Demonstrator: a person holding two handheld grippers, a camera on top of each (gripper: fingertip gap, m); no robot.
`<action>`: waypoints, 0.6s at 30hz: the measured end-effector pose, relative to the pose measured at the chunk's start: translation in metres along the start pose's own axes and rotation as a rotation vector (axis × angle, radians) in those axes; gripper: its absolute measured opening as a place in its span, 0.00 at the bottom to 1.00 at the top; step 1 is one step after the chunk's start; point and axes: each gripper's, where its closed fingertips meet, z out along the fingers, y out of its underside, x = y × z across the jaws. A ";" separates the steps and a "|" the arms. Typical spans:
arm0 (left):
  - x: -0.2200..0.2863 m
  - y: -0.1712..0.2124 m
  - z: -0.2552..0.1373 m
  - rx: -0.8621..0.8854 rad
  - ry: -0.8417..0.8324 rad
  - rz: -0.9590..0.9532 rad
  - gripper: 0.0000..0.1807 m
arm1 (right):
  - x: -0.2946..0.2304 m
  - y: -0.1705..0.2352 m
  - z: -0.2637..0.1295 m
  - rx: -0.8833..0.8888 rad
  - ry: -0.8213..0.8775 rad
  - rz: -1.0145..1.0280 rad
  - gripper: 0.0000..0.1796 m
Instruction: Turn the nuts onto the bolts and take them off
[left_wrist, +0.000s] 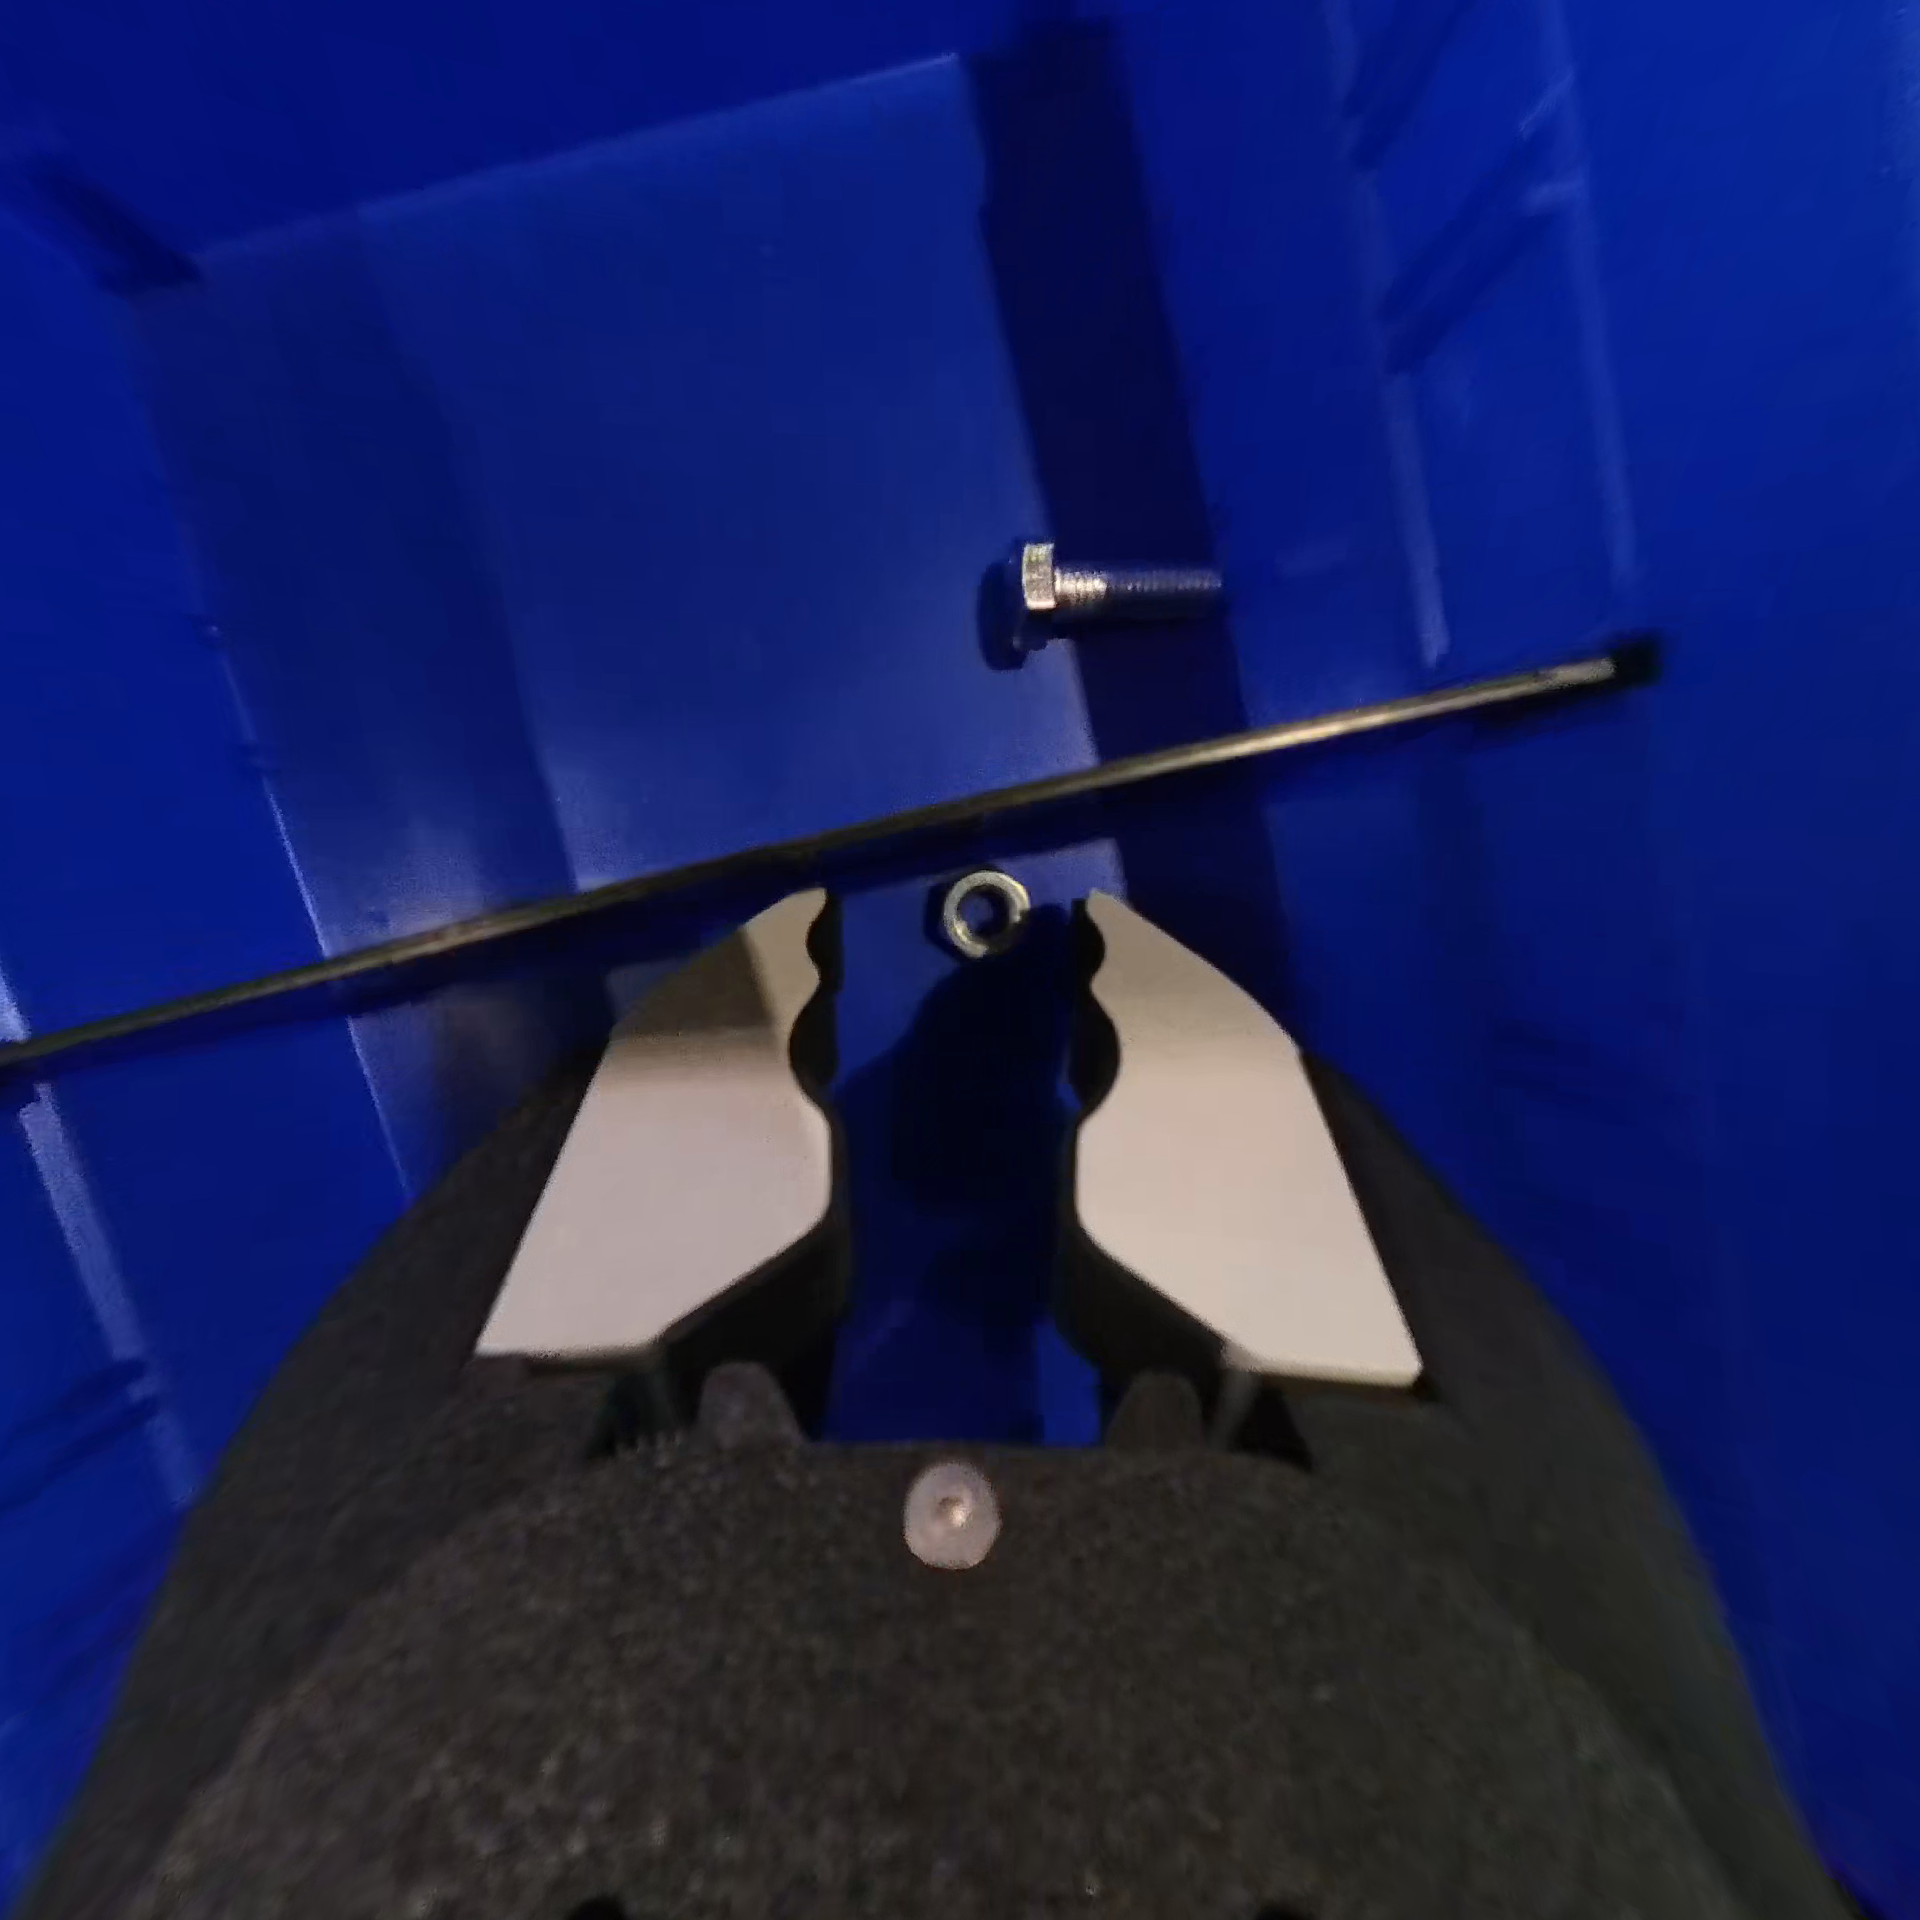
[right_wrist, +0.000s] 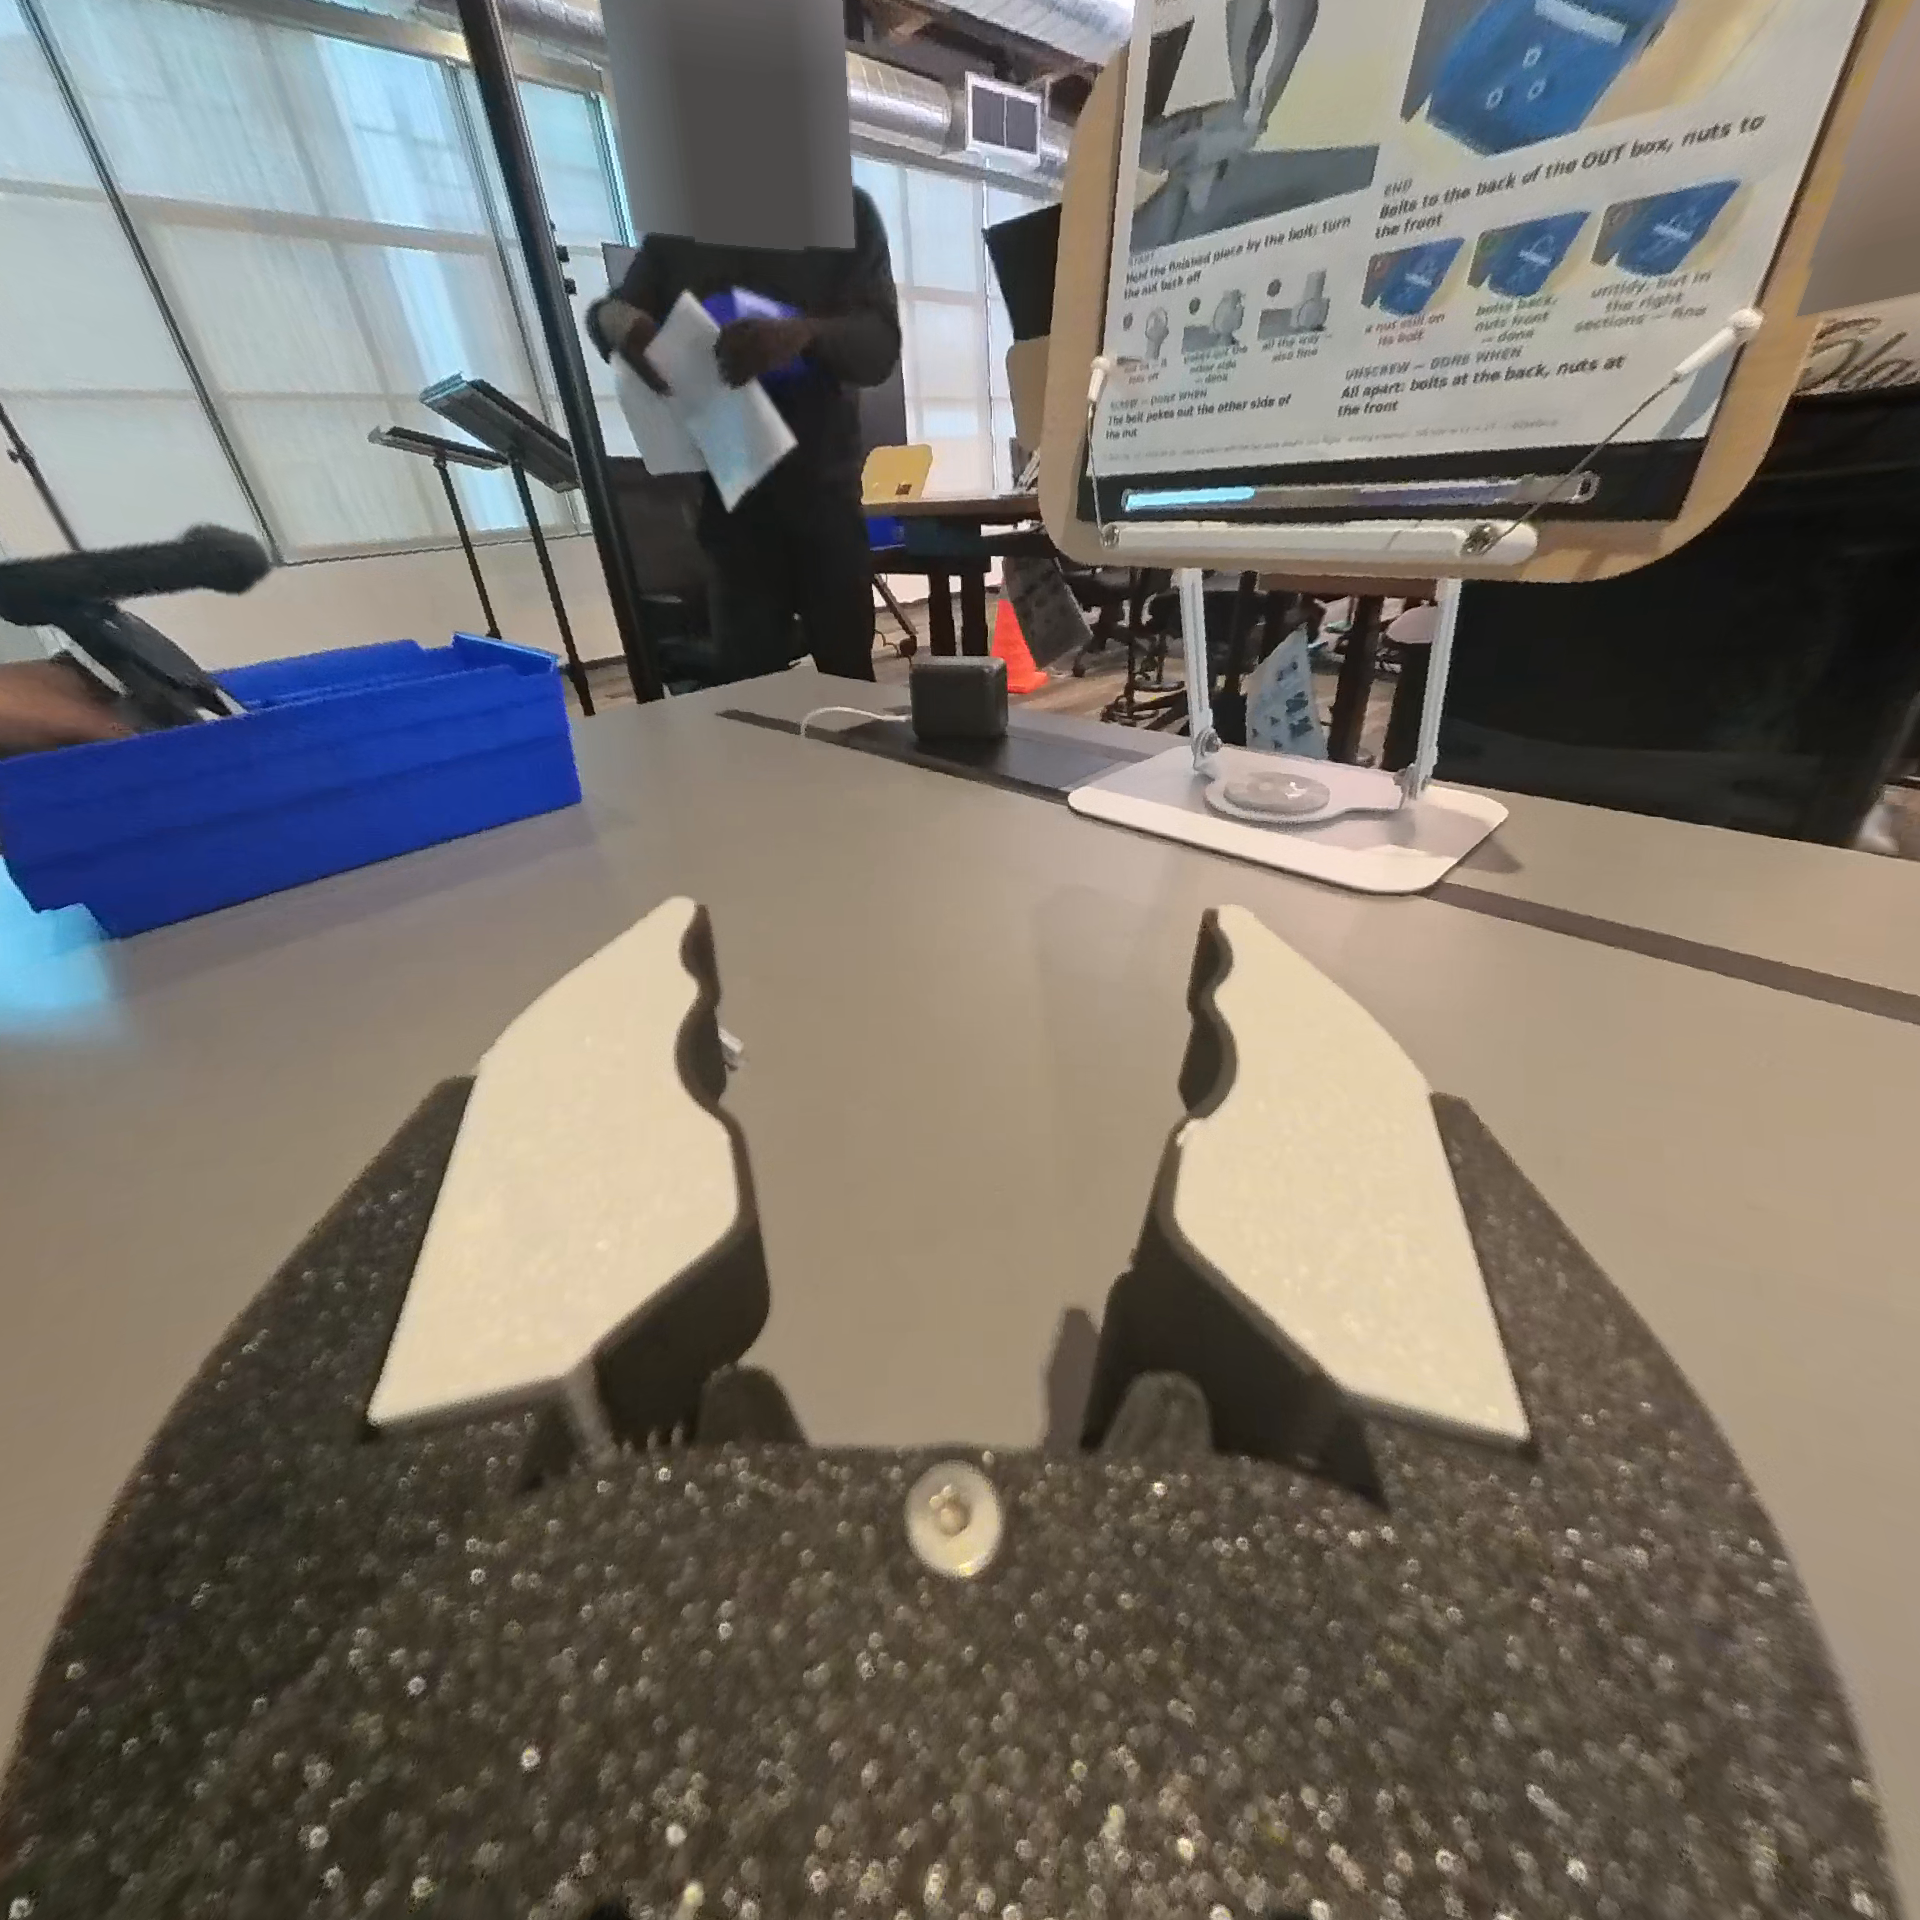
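Observation:
In the left wrist view I look down into a blue bin (left_wrist: 623, 468). A silver hex bolt (left_wrist: 1112, 594) lies on its floor in the far section. A small silver nut (left_wrist: 982, 914) lies flat in the near section. My left gripper (left_wrist: 956, 940) is open and empty, its fingertips on either side of the nut and just short of it. My right gripper (right_wrist: 953, 935) is open and hovers over the grey table (right_wrist: 935, 852). A tiny silver piece (right_wrist: 732, 1049) shows at its left finger's inner edge; I cannot tell what it is.
A thin black divider (left_wrist: 831, 844) crosses the bin between nut and bolt. In the right wrist view the bin (right_wrist: 312, 748) stands at the left with the other gripper (right_wrist: 135, 644) in it. A screen on a stand (right_wrist: 1351, 312), a black cube (right_wrist: 956, 701) and a standing person (right_wrist: 769, 416) are beyond. The tips of one gripper are about 60 cm away from the tips of the other.

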 end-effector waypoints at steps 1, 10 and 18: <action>-0.001 0.002 0.002 -0.018 -0.006 -0.001 0.22 | 0.000 -0.002 -0.001 0.006 -0.001 0.003 0.48; 0.005 0.005 0.009 -0.069 -0.001 0.052 0.09 | 0.001 -0.014 -0.011 0.060 -0.003 0.010 0.48; -0.005 0.005 -0.008 -0.015 -0.028 0.125 0.10 | 0.002 -0.016 -0.015 0.077 0.005 0.014 0.47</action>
